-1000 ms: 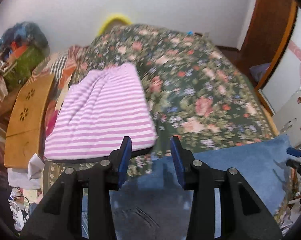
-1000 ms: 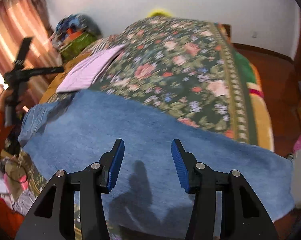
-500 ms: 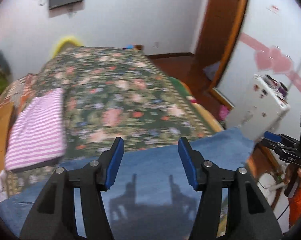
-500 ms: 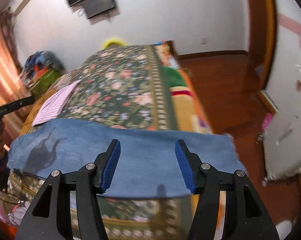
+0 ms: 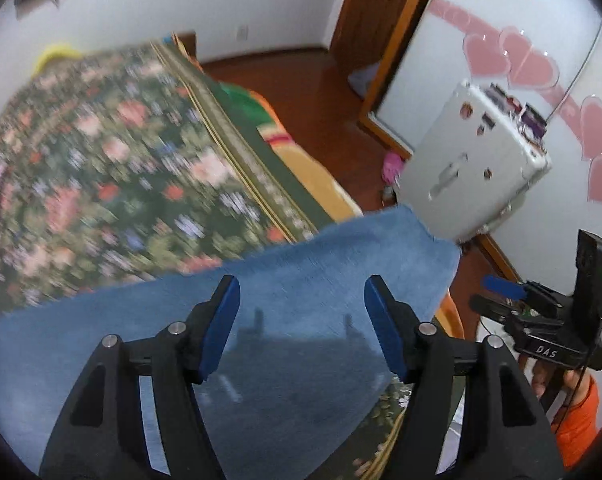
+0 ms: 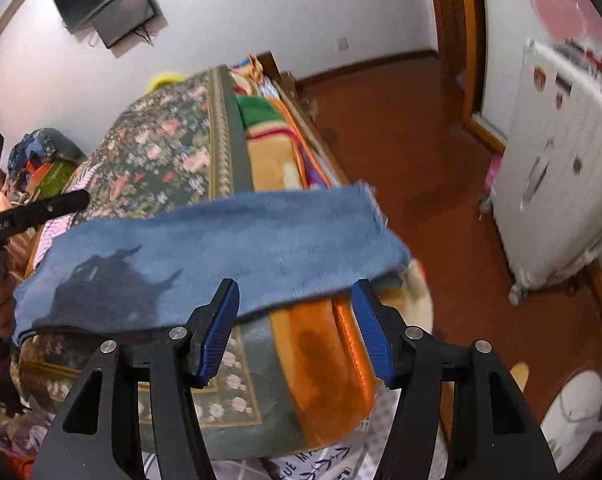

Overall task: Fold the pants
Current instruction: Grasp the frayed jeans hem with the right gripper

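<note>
The blue denim pants (image 5: pixel 261 320) lie flat across the near end of the bed, a long band whose right end overhangs the bed's edge (image 6: pixel 229 248). My left gripper (image 5: pixel 301 316) is open and empty, hovering over the pants' right half. My right gripper (image 6: pixel 295 320) is open and empty, off the bed's near corner, just in front of the pants' near edge. The right gripper also shows at the right of the left wrist view (image 5: pixel 501 284).
A floral bedspread (image 5: pixel 121 168) covers the bed, with orange and green blankets (image 6: pixel 301 344) hanging at its side. A folded pink striped cloth (image 6: pixel 57 224) lies at the bed's left. A white cabinet (image 5: pixel 473 160) stands on the wooden floor to the right.
Both grippers have swung to the right along the pants, from the left and middle toward the right end at the bed's edge. Both stayed open. The pants lie as before.
</note>
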The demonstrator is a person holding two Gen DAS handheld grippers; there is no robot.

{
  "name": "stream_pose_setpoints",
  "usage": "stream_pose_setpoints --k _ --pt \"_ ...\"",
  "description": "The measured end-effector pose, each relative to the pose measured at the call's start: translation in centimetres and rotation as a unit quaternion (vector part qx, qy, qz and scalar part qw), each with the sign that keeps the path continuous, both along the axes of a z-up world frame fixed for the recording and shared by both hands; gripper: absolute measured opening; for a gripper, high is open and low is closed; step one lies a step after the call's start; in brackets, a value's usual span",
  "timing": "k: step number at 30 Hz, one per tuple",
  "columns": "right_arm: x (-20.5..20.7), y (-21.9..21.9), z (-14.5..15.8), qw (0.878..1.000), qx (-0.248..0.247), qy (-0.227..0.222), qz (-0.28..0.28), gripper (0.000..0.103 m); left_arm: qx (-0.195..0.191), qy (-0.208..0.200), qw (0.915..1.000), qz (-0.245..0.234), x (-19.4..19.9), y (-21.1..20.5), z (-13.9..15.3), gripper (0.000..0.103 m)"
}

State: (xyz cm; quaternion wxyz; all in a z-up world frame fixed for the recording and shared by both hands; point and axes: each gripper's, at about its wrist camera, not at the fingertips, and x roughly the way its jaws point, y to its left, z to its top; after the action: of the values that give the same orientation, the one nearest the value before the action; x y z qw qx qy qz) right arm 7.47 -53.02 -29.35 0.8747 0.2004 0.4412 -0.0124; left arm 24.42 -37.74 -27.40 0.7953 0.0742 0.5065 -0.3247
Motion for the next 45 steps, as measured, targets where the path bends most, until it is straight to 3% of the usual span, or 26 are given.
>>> stream_pose_setpoints --k 4,9,13,17,23,32,38,39,42,44,45 --pt "0.5 -0.5 -2.6 0.999 0.04 0.024 -0.004 0.055 0.026 0.047 0.9985 -0.011 -0.6 -2.2 -3.6 0.065" --pt "0.8 -1.6 -4.7 0.994 0.092 0.041 -0.029 0.055 0.043 0.072 0.9963 -0.021 -1.2 -3.8 -5.8 0.065" --pt "1.2 -2.1 -5.5 0.992 0.114 0.038 -0.037 0.068 0.045 0.085 0.9949 -0.029 -1.2 -4.6 -6.6 0.066" --pt "1.3 -2.3 -5.4 0.99 0.128 0.028 -0.047 0.069 0.061 0.073 0.9952 -0.026 -1.2 -5.4 -7.5 0.066" --pt "1.1 -2.4 -4.7 0.987 0.153 0.017 -0.051 0.069 0.09 0.043 0.9935 -0.054 -2.7 -6.8 -7.8 0.077" --pt "2.3 -2.6 -6.6 0.985 0.154 0.033 -0.072 0.07 0.087 0.043 0.9935 -0.06 -3.1 -7.4 -8.1 0.08" --pt "3.6 -3.2 -6.8 0.986 0.145 0.015 -0.081 0.069 0.083 0.045 0.9936 -0.061 -3.0 -7.5 -8.3 0.081" --pt "3.9 -3.4 -6.9 0.986 0.146 0.013 -0.083 0.067 0.083 0.045 0.9937 -0.062 -3.0 -7.5 -8.3 0.081" --pt "4.1 -3.8 -6.9 0.985 0.148 -0.001 -0.092 0.046 0.079 0.047 0.9939 -0.061 -3.0 -7.4 -8.2 0.081" --pt "4.2 -4.1 -6.7 0.985 0.146 -0.004 -0.095 0.026 0.075 0.049 0.9942 -0.06 -2.9 -7.3 -8.1 0.081" --pt "4.4 -4.2 -6.4 0.985 0.142 -0.006 -0.095 0.023 0.072 0.052 0.9944 -0.058 -2.8 -7.1 -8.0 0.081"
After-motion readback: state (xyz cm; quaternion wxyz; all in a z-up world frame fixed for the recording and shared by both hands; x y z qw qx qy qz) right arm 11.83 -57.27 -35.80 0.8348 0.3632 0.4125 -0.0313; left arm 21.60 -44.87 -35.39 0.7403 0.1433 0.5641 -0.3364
